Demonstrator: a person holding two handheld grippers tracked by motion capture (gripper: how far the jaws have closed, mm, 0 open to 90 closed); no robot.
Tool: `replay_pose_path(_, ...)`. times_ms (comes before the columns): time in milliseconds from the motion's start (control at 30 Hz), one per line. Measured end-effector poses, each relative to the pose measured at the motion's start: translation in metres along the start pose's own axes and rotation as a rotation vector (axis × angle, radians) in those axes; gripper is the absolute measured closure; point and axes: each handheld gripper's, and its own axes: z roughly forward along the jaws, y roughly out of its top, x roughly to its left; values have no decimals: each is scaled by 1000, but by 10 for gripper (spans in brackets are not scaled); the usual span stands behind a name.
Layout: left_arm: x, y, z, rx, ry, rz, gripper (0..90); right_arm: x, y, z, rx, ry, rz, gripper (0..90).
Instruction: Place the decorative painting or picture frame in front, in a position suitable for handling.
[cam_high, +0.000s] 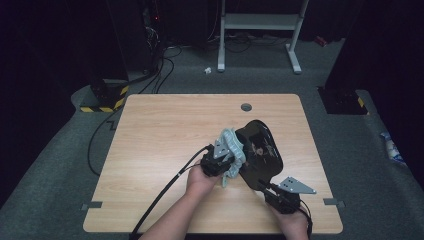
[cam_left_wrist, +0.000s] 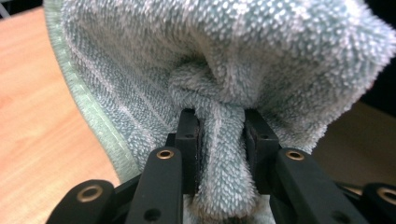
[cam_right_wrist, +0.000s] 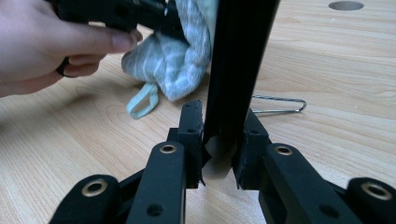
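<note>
**Step: wipe tray w/ cloth**

1. Right gripper (cam_right_wrist: 219, 126), nearest the person: fingers pinch the lower edge of the black tray (cam_right_wrist: 238, 56). The tray stands on edge, tilted, its bottom at or just above the tabletop (cam_high: 165, 130); contact can't be told. Hold this pinch firm, as it is the sole support. If the grip slackens, the tray will likely pivot or drop flat.

2. Left gripper (cam_left_wrist: 220, 126): fingers pressed onto a bunched fold of the grey-green cloth (cam_left_wrist: 224, 60), w/ the rest of the cloth ballooning out ahead of the tips. In the high view the cloth (cam_high: 232, 145) lies against the tray's left face (cam_high: 260, 145). Wipe w/ that padded bulge, not the finger ends; hard tips on a glossy face would prob. scratch it.

3. Stroke direction: push toward the clamped edge or along the face, not away from the right gripper (cam_high: 262, 186), so force goes into the pinch rather than levering the tray out.

4. Pressure: light to moderate. The two hands oppose each other; match them so the tray doesn't tilt further.

5. Obstacles: a thin wire loop (cam_right_wrist: 280, 105) lies on the tabletop just behind the tray, and the cloth's hanging tab (cam_right_wrist: 140, 102) trails low. Steer clear of both, esp. on long strokes.
</note>
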Motion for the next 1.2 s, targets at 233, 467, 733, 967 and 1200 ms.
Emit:
replay_pose_path(233,0,-10,12,107,-58,3,709,-1,-1,0,-5,0,2,754)
replay_pose_path(467,-4,-12,12,133,-69,10,710,-1,-1,0,-6,-3,0,756)
replay_pose_path(733,-8,6,-9,54,-91,8,710,-3,-2,-1,-3,-9,2,769)
replay_pose_path(967,-12,44,-37,-78,-102,22,709,-3,-1,-1,-1,-9,-1,775)
replay_pose_path(1200,-15,47,-33,-88,-105,15,707,-4,-1,-1,1,-3,1,775)
